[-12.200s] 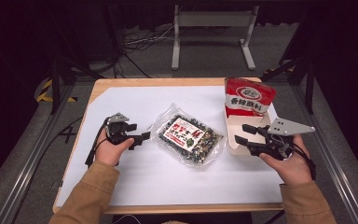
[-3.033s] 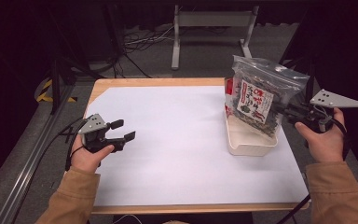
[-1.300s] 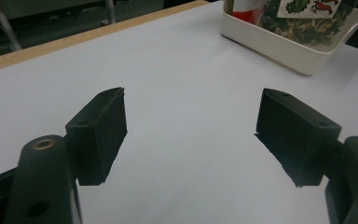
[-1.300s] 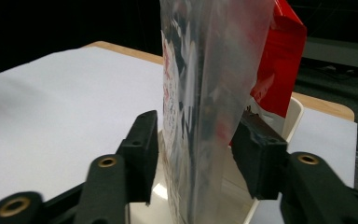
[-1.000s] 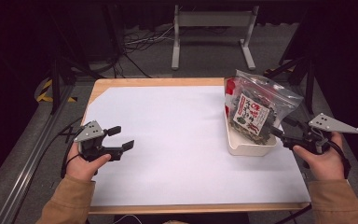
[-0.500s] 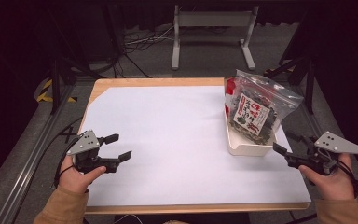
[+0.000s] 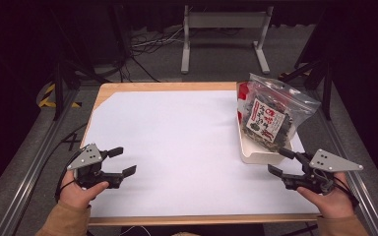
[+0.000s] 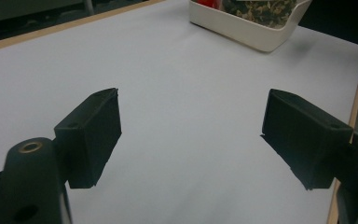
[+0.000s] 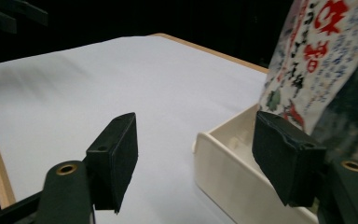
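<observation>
Now you are holding both the left gripper (image 7: 119,162) and the right gripper (image 7: 280,162) empty, jaws apart (snack bag (image 7: 269,116) is standing in the tray (image 7: 254,155) at the table's (image 7: 177,147) right edge).

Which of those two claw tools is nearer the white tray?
The right gripper, just off the tray's near end. The left gripper sits across the table, far from it.

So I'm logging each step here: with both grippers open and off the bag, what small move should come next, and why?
Probably just rest both grippers on the table. The clear snack bag already stands in the white tray beside a red packet, the left gripper and right gripper hold nothing, and the white table sheet bears nothing else to pack.
</observation>
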